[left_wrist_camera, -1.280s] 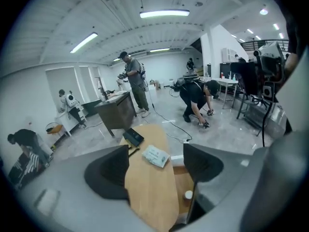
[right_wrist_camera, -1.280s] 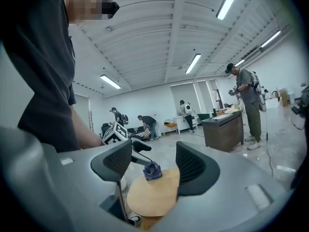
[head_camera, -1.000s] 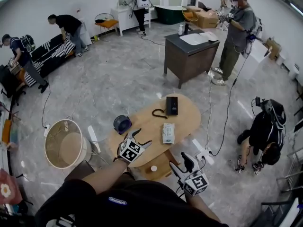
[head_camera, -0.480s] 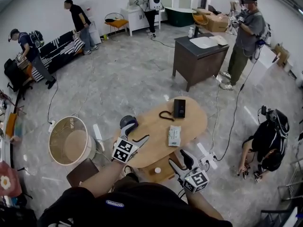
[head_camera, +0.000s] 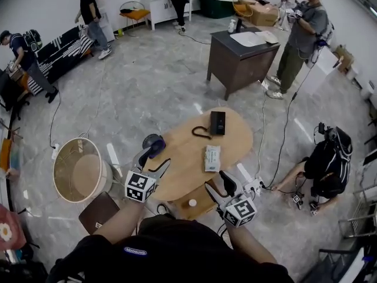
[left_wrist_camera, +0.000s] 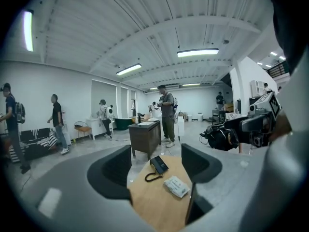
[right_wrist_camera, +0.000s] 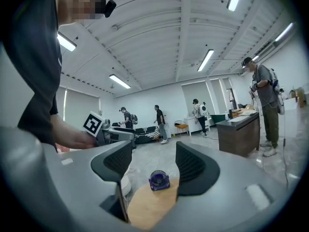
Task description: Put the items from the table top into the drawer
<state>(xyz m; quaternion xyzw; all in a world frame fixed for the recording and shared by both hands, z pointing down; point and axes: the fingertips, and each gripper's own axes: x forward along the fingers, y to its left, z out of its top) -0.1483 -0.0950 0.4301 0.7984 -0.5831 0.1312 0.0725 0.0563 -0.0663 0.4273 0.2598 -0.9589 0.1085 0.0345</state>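
The oval wooden table carries a black device, a black cable loop, a white packet and a purple fan. Under its near edge an open drawer holds a small white round thing. My left gripper hovers open over the table's left near part, just in front of the fan; its own view faces the black device and the packet. Above the drawer, my right gripper is open and empty and looks toward the fan.
A round wicker basket and a brown box stand on the floor left of the table. A power strip with cables lies to the right, near a crouching person. A dark desk and several people are farther off.
My left gripper has drawn to the left and risen, from over the table's middle to beside the fan. The right gripper has shifted slightly forward over the drawer. Both stay open.
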